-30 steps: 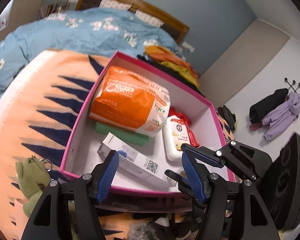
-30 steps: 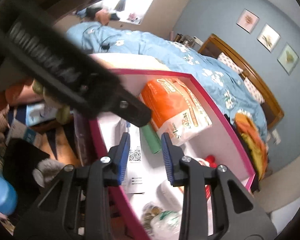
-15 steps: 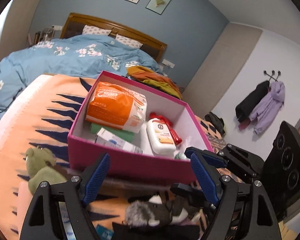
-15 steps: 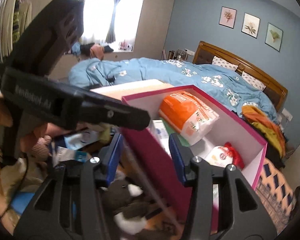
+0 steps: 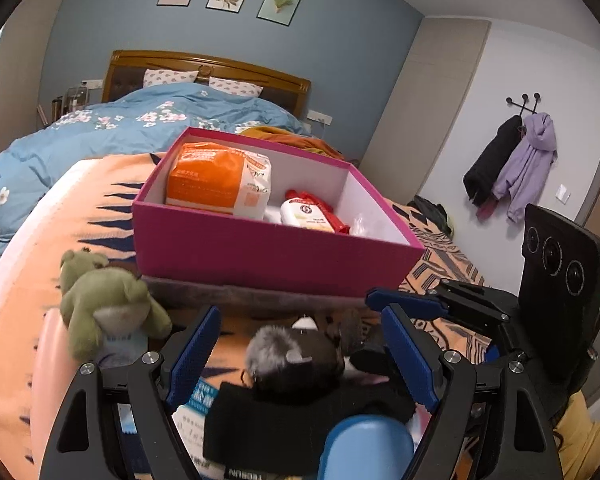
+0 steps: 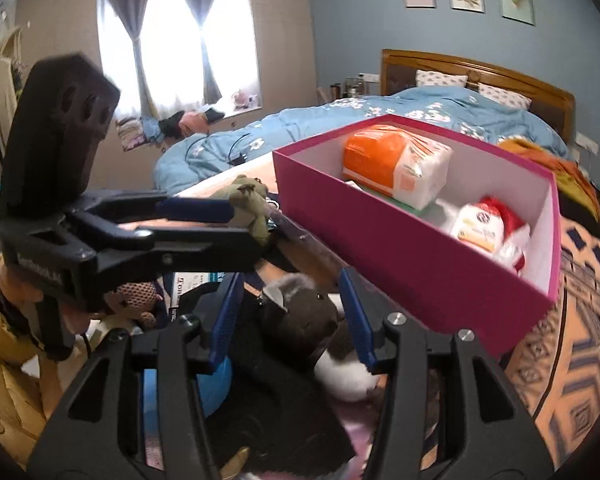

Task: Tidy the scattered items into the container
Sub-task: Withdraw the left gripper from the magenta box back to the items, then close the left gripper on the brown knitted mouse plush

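A pink box [image 5: 268, 252] stands on the orange patterned blanket and holds an orange packet [image 5: 216, 178] and a white bottle with a red cap [image 5: 310, 216]. It also shows in the right wrist view [image 6: 400, 248]. My left gripper [image 5: 300, 344] is open, its blue fingers on either side of a grey-brown plush animal [image 5: 296, 356] in front of the box. My right gripper [image 6: 292, 312] is open around the same plush [image 6: 304, 316]. A green frog plush [image 5: 104, 304] lies to the left.
A black cloth item [image 5: 284, 424], a blue rounded object [image 5: 368, 448] and a printed white packet [image 5: 200, 400] lie close under my left gripper. A brown knitted toy [image 6: 136, 300] sits at left. A bed with a blue duvet [image 5: 112, 128] is behind.
Both grippers have pulled back out of the box and dropped low in front of it. The right gripper has opened wider. The plush animal now lies between the fingers.
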### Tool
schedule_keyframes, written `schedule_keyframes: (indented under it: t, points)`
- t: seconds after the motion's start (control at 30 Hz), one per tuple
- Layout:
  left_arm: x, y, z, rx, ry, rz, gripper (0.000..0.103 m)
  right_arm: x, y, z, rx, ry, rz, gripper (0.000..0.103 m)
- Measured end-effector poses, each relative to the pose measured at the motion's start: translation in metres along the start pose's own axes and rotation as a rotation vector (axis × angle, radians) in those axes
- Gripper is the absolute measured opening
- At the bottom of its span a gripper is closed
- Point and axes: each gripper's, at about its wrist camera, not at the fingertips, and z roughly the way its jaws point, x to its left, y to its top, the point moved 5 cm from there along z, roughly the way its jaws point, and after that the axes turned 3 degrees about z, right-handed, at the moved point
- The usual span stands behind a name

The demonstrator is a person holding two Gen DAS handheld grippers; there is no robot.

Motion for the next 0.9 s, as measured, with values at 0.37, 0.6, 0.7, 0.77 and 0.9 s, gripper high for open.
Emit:
schedule_keyframes:
  t: [0.37, 0.6, 0.7, 0.77, 0.9]
  points:
    - [-0.001, -0.022, 0.005, 0.034, -0.035, -0.004, 0.084, 0.01, -0.027, -0.007, 0.017, 0.028, 0.097, 0.063]
    - [-0.002, -0.026, 0.006, 0.047, -0.016, 0.003, 0.084, 0.004, -0.032, -0.009, 0.016, 0.025, 0.144, 0.063]
    - [-0.002, -0.027, 0.007, 0.052, 0.003, 0.009, 0.084, -0.001, -0.035, -0.011, 0.013, 0.014, 0.161, 0.063]
    - [-0.001, -0.028, 0.009, 0.06, 0.015, 0.013, 0.085, -0.003, -0.036, -0.012, 0.011, -0.001, 0.166, 0.065]
    - [0.0, -0.032, 0.016, 0.093, 0.03, 0.023, 0.089, -0.009, -0.04, -0.014, 0.013, -0.023, 0.189, 0.072]
